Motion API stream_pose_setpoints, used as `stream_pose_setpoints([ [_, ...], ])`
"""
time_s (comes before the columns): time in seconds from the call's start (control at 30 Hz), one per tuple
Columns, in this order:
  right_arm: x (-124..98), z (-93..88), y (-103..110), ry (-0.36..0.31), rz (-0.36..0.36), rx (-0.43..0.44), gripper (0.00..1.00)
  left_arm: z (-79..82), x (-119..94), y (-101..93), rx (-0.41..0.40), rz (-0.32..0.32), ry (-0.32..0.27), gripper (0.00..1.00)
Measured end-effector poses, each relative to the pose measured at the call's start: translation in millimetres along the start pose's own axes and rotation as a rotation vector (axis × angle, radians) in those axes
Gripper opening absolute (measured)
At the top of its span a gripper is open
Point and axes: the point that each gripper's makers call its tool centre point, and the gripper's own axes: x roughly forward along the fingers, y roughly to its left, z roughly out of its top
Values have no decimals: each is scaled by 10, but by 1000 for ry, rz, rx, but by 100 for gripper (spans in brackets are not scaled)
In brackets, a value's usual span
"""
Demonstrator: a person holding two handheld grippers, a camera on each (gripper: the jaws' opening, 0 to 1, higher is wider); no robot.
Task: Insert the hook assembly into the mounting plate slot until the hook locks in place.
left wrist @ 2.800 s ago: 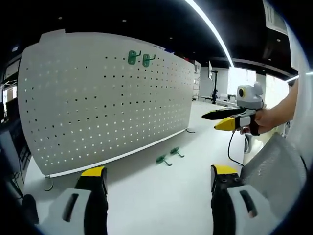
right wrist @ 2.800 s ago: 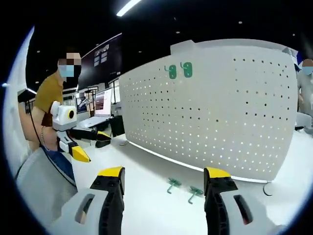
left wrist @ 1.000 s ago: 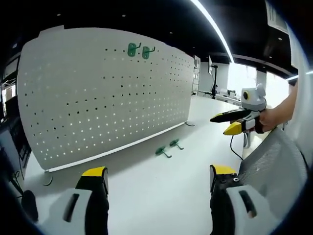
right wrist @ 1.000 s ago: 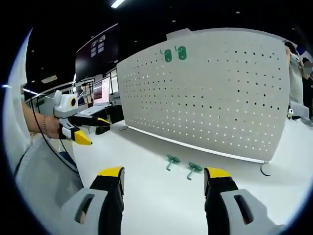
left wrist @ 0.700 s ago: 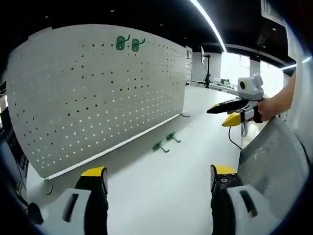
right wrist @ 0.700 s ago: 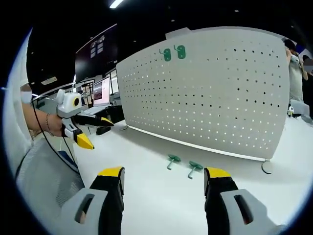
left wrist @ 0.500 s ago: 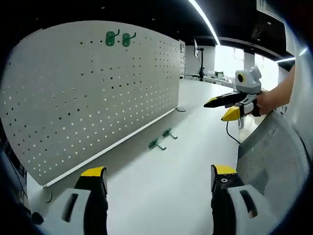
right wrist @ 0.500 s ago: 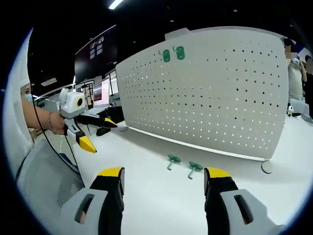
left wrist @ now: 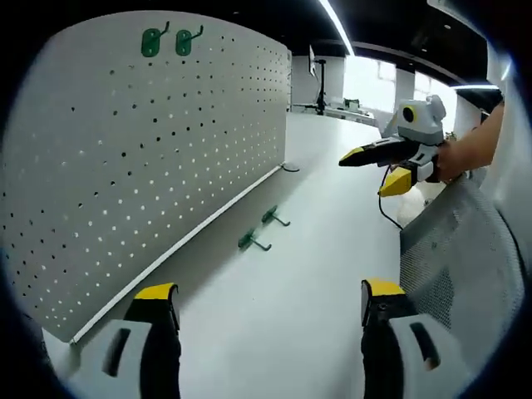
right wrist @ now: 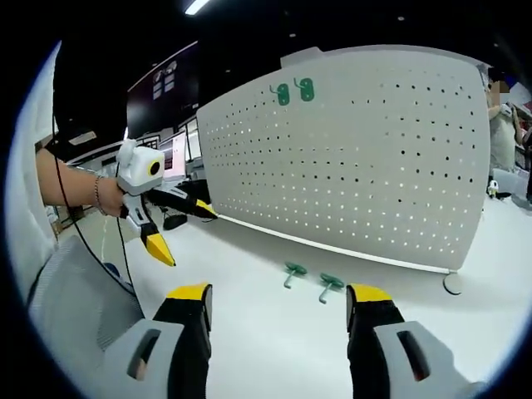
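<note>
1. In the left gripper view, the left gripper (left wrist: 264, 312) rises from the bottom with its two yellow-tipped jaws spread wide apart and nothing between them; it is released.
2. Ahead on the left stands a white pegboard (left wrist: 166, 141), upright on the white table (left wrist: 274, 299), running away into the distance.
3. Two green hooks hang side by side near the board's top edge (left wrist: 163, 41).
4. Two more green hooks lie loose on the table just in front of the board's lower edge: the nearer hook (left wrist: 251, 242) and the farther hook (left wrist: 273, 218), close together but apart.
5. The right gripper (left wrist: 378, 170) comes in from the right, held in a hand (left wrist: 453, 160) above the table, well apart from the loose hooks; its jaws stand parted and empty.
6. A grey mesh surface (left wrist: 461, 266) fills the lower right.
7. In the right gripper view, the right gripper (right wrist: 276, 312) shows its jaws spread wide and empty, hovering over the table (right wrist: 249, 332).
8. The pegboard (right wrist: 366, 158) stands ahead, with the two hung hooks (right wrist: 293, 91) near its top left.
9. The two loose hooks lie on the table before the board: one on the left (right wrist: 292, 272), one on the right (right wrist: 330, 283).
10. The left gripper (right wrist: 184, 226) enters from the left, held by a hand (right wrist: 112, 199), its jaws parted and holding nothing.
</note>
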Motion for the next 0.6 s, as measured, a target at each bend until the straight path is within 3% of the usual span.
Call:
stream_pose_setpoints([
  [0.6, 20, -36, 5, 13, 10, 14, 64, 60, 307, 111, 91, -84, 95, 92],
])
